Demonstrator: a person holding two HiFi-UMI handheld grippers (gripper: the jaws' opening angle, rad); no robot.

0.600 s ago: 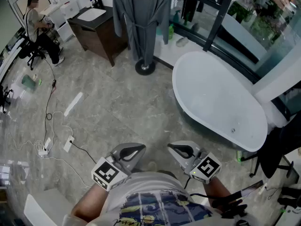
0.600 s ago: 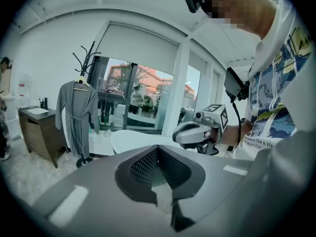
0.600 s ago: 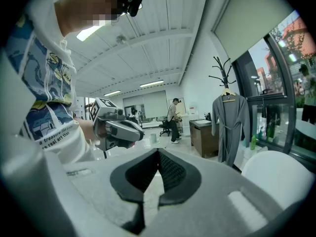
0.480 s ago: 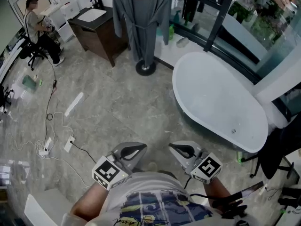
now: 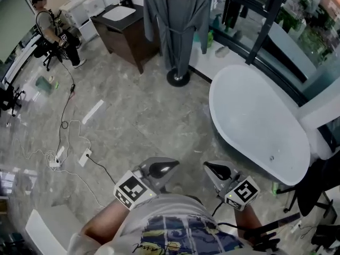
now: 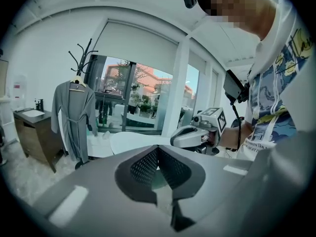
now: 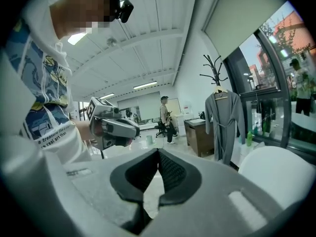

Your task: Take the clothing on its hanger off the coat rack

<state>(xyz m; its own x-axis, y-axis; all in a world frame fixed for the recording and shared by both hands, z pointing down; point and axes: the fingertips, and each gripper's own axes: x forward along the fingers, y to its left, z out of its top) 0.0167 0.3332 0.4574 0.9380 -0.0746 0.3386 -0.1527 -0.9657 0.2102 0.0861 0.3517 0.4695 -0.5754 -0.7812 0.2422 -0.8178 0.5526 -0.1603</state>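
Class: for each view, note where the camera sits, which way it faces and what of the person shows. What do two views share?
Head view: on the head, facing steeply down at floor, bathtub, grey bathrobe; shows shirt, left gripper, right gripper.
Left gripper view: on the left gripper, along its shut jaws toward windows; shows right gripper, shirt.
Right gripper view: on the right gripper, along its shut jaws toward a standing person; shows left gripper.
Shared: all show the bathrobe.
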